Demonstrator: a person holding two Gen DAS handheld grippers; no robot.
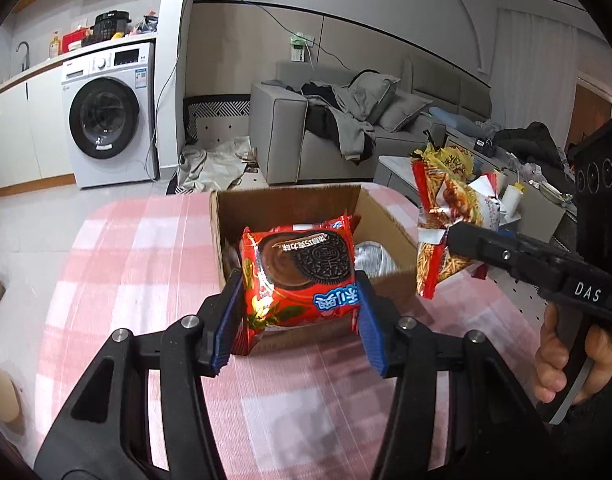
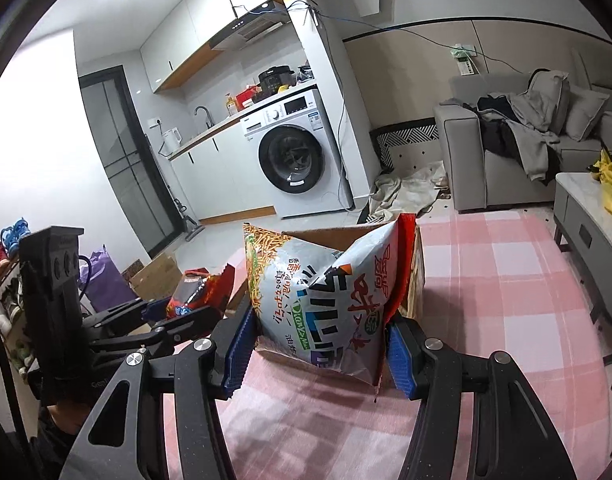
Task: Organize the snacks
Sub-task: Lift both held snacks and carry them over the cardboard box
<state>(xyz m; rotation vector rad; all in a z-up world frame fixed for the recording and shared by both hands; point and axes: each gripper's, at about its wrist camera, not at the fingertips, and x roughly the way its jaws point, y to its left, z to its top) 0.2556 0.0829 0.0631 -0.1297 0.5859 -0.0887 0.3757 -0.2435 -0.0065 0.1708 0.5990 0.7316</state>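
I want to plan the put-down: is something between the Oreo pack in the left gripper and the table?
Yes. The Oreo pack, clamped in the left gripper, hangs over the open cardboard box, with more packets beneath.

a red oreo packet [image 1: 302, 276] is clamped between the 2 blue pads of the left gripper [image 1: 300, 320], above an open cardboard box [image 1: 385, 220] set on a pink checked tablecloth [image 1: 138, 264]. to the right, crinkled snack bags [image 1: 445, 216] (red and yellow) are gripped by the right gripper [image 1: 449, 236], held by a hand [image 1: 561, 356].
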